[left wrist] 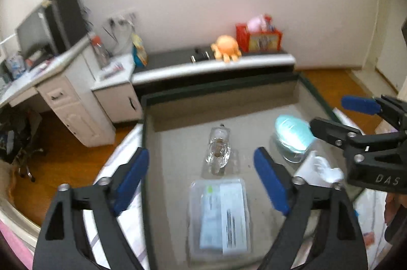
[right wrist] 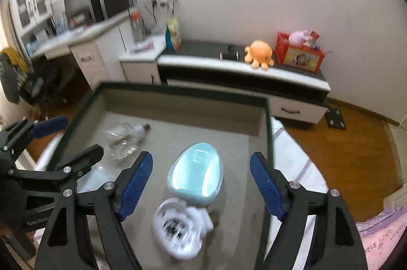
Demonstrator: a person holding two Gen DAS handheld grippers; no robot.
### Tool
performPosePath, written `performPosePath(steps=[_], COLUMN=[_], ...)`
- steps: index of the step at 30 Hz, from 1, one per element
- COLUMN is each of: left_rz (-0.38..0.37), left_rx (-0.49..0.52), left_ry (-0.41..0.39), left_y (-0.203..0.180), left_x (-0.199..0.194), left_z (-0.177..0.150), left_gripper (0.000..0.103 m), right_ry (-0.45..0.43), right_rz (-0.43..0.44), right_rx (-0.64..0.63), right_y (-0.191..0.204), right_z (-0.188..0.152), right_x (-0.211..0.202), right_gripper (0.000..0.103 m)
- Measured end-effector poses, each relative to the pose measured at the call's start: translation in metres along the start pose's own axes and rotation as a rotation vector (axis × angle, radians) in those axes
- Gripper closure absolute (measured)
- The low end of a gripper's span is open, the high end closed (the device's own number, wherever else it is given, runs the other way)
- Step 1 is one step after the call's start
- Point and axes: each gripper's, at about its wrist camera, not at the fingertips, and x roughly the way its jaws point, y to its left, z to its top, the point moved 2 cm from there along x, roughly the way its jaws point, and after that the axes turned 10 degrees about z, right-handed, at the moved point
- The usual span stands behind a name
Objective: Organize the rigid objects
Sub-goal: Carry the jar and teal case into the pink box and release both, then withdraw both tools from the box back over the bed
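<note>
Trays: one, dark-rimmed tray [right wrist: 268, 122]
Clear glass bottles: one [left wrist: 218, 151]
Clear plastic boxes: one [left wrist: 220, 216]
Mint egg-shaped cases: one [right wrist: 197, 173]
White plastic gadgets: one [right wrist: 182, 226]
Orange octopus toys: one [right wrist: 259, 53]
Red crates: one [right wrist: 300, 55]

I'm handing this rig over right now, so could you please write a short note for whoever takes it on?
Left gripper: open, empty, over the tray.
Right gripper: open, empty, above the teal oval case.
In the tray: clear glass bottle lying down, flat clear plastic box, teal case, white round gadget beside the case.
Done: nothing gripped; I cannot tell what has been sorted.
Left: grasp and arrange each item.
</note>
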Motion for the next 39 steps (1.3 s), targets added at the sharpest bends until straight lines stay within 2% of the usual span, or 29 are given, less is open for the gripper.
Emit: performPosePath(steps=[2, 7, 10, 13, 17, 20, 22, 26, 29, 34, 39], left_rz=[0.019, 0.062, 0.053, 0.031, 0.054, 0.077, 0.085, 0.085, 0.113, 0.149, 0.138], left_rx=[-0.044, -0.099, -0.14, -0.166, -0.186, -0.19, -0.176, -0.188, -0.177, -0.157, -0.159], left_ry=[-0.083, -0.228, -0.31, -0.372, -0.44, -0.468, -0.478, -0.526, -0.567, -0.611, -0.617], left_y=[0.013, 0.027, 0.031, 0.03, 0.031, 0.03, 0.026, 0.024, 0.022, 0.017, 0.016], left_x=[-0.038, -0.124, -0.173, -0.217, -0.262, -0.287, -0.302, -0.328, -0.347, -0.368, -0.373], left_z=[-0.011, -0.049, -0.072, -0.097, -0.127, -0.146, -0.157, -0.169, -0.176, -0.182, -0.185], left_gripper=[0.0, 0.0, 0.0, 0.0, 0.0, 0.0, 0.0, 0.0, 0.0, 0.0, 0.0], right_ry=[-0.06, -0.203, -0.262, -0.317, -0.4, -0.455, -0.471, -0.512, -0.546, -0.58, -0.59], right_rz=[0.002, 0.021, 0.026, 0.038, 0.002, 0.001, -0.031, -0.049, -0.059, -0.072, -0.094], right_rx=[-0.016, -0.051, -0.062, -0.074, -0.073, -0.058, -0.063, -0.056, -0.058, -0.059, -0.06], right_y=[0.011, 0.044, 0.062, 0.082, 0.102, 0.114, 0.12, 0.131, 0.135, 0.141, 0.143], right_z=[-0.008, -0.044, -0.07, -0.096, -0.128, -0.149, -0.157, -0.172, -0.183, -0.19, -0.196], right_x=[-0.03, -0.102, -0.137, -0.169, -0.208, -0.236, -0.248, -0.271, -0.288, -0.304, -0.312], right_gripper=[0.019, 0.014, 0.013, 0.013, 0.013, 0.013, 0.013, 0.013, 0.013, 0.013, 0.013])
